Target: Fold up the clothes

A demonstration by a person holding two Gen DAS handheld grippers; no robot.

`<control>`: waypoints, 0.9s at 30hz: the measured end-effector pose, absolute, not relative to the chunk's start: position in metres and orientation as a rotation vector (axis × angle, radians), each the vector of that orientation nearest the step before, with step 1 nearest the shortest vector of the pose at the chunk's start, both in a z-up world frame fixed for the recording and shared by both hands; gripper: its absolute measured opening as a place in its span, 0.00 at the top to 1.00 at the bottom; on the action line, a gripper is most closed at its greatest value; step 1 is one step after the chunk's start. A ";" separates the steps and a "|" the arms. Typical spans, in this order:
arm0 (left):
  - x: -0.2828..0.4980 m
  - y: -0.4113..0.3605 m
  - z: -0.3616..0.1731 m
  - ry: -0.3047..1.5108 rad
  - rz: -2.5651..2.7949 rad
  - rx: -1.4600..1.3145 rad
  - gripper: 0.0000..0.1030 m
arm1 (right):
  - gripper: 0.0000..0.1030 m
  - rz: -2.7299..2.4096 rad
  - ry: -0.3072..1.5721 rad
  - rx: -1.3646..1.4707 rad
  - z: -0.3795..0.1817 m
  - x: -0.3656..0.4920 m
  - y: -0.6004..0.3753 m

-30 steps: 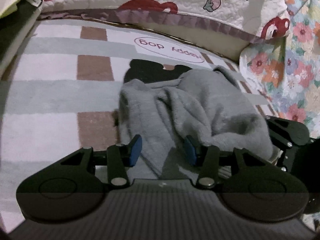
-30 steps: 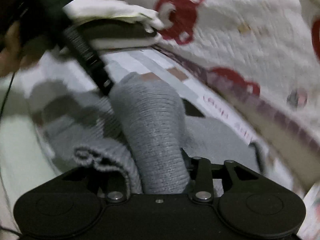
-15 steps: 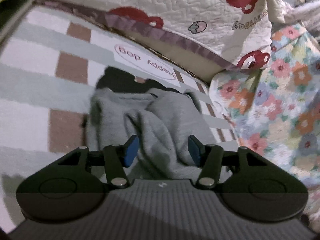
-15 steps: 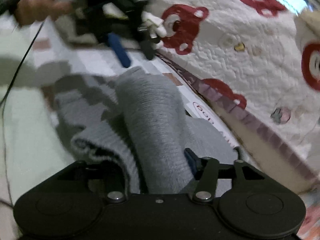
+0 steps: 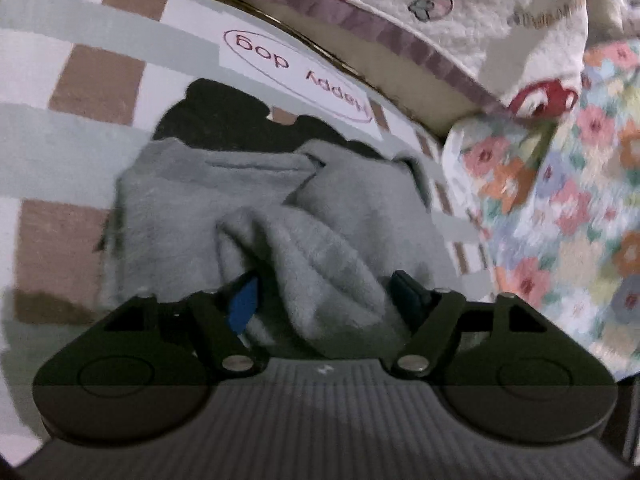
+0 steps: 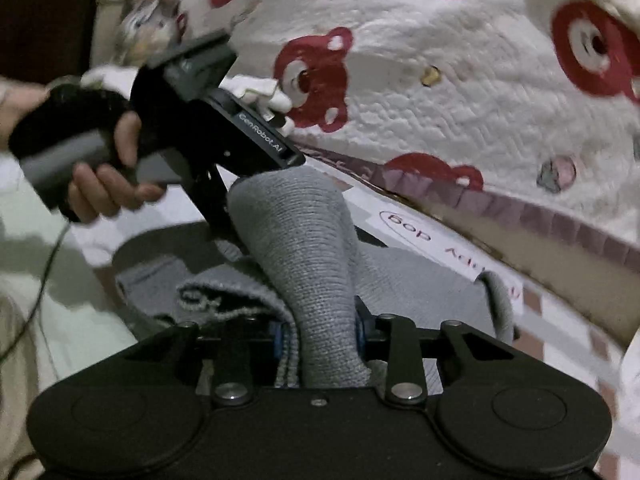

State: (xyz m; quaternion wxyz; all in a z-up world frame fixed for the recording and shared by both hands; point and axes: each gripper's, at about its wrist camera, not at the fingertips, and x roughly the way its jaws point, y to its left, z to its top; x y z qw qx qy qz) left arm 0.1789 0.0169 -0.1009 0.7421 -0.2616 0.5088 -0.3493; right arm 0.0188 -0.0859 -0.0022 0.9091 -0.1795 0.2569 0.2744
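A grey knit garment (image 5: 224,208) lies bunched on a checked blanket (image 5: 92,72). In the left wrist view my left gripper (image 5: 324,300) stands open, with a raised fold of the garment (image 5: 320,272) between its blue pads (image 5: 242,308). In the right wrist view my right gripper (image 6: 320,332) is shut on a stretched band of the same garment (image 6: 296,248). That band runs up to the left gripper (image 6: 224,216), held by a hand at the upper left.
A white quilt with red bears (image 6: 460,92) hangs along the far edge, also in the left wrist view (image 5: 460,0). A floral cloth (image 5: 560,200) lies to the right. The blanket bears a "happy dog" label (image 5: 296,76).
The left gripper has come back down over the garment, and a raised fold now sits between its open pads. The right gripper stays shut on the stretched band.
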 end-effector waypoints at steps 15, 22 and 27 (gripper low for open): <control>0.161 0.022 0.013 0.718 -0.792 -0.139 0.91 | 0.67 0.646 0.441 -0.259 0.030 0.017 -0.066; 0.165 0.045 -0.045 0.827 -0.651 -0.022 0.91 | 0.66 0.666 0.562 -0.400 -0.018 0.029 -0.003; 0.159 0.055 -0.004 0.686 -0.724 -0.082 0.91 | 0.66 0.657 0.515 -0.286 0.003 0.024 -0.009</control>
